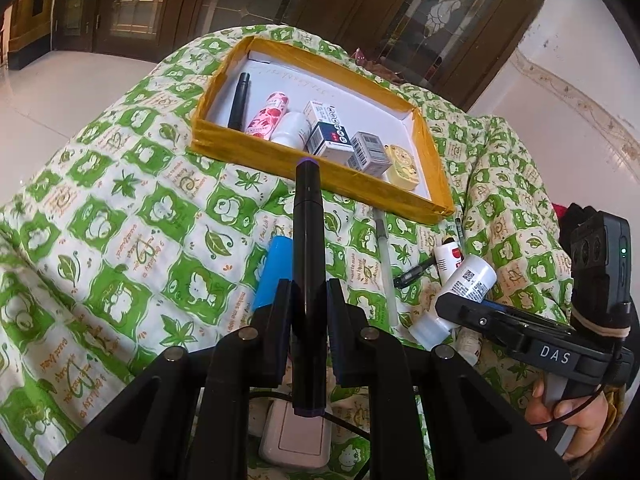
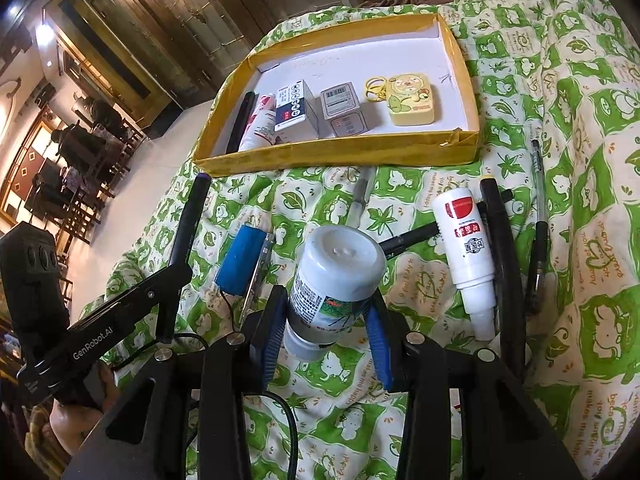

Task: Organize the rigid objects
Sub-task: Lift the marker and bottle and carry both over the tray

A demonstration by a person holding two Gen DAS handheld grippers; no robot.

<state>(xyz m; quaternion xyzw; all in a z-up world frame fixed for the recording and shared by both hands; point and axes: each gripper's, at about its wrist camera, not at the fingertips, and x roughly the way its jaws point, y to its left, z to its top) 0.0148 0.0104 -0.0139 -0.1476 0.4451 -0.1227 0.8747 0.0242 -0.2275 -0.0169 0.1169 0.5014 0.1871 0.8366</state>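
Between the left gripper's [image 1: 307, 300] jaws a black marker [image 1: 306, 240] is sitting clamped, pointing at the yellow tray [image 1: 320, 162]; the right gripper [image 2: 328, 320] is clamping a white bottle [image 2: 336, 276], which is risking slipping from its rounded sides.

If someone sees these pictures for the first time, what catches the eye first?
Probably the yellow-rimmed tray at the far side of the green patterned quilt, already holding small boxes and tubes. Nearer, the left gripper grips a black marker, and the right gripper a white bottle.
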